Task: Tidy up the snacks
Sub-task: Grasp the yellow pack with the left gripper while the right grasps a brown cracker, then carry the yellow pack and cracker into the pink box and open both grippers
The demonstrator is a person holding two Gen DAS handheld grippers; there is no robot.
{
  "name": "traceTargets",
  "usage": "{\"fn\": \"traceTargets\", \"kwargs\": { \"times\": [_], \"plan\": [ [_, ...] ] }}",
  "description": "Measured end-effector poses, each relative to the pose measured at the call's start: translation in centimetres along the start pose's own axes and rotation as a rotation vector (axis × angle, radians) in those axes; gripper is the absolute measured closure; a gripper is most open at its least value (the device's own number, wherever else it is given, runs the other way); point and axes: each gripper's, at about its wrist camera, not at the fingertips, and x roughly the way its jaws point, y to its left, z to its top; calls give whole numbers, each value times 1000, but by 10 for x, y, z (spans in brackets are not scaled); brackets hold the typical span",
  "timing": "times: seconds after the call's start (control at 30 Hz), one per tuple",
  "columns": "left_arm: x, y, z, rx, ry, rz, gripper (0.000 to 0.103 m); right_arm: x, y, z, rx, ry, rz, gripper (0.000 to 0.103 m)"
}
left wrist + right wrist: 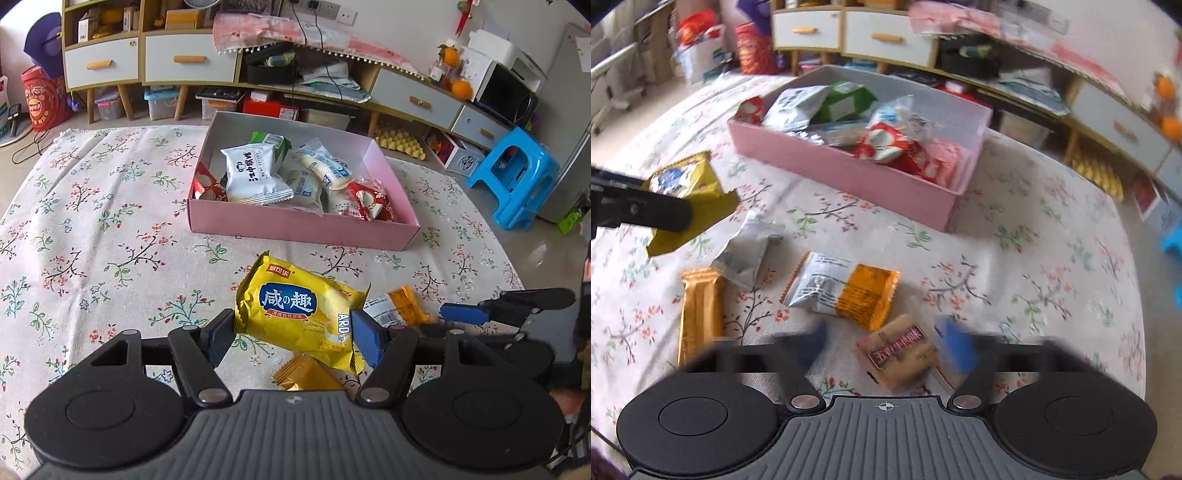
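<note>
Now the left claw (293, 332) grips a yellow snack bag (301, 314) — right claw (882, 343) spread wide over a tan biscuit pack (899, 352).

We note: floral-printed cloth-covered tabletop (110, 221); bright blue plastic stool (517, 177); white-drawered wooden cabinet (110, 55) behind; red printed drum (44, 98) left; two oranges (456, 72) beside black microwave (506, 92).

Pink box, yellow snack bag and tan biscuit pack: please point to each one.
pink box (295, 225): left wrist view, front wall.
yellow snack bag (295, 314): left wrist view, printed front.
tan biscuit pack (897, 354): right wrist view, red label.
</note>
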Motion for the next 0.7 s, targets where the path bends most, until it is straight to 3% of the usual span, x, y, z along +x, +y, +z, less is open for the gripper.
{"fn": "traceTargets", "kwargs": {
  "times": [0.03,0.2,0.33,0.43,0.57,0.7],
  "plan": [
    [-1,2,0,-4,-3,0,39,-5,-5,3,46,9,21,103],
    [-4,7,2,-13,-17,9,39,-33,-22,8,164,-77,58,103],
    [-2,2,2,-1,-8,-2,39,-8,-34,2,227,46,25,67],
    [-2,0,2,9,-9,0,39,3,-37,-4,292,70,60,60],
    [-2,-1,0,23,-11,7,39,-11,-24,-3,252,35,59,78],
    [-1,0,0,26,-8,14,39,-17,-21,1,263,21,90,81]
  ]
}}
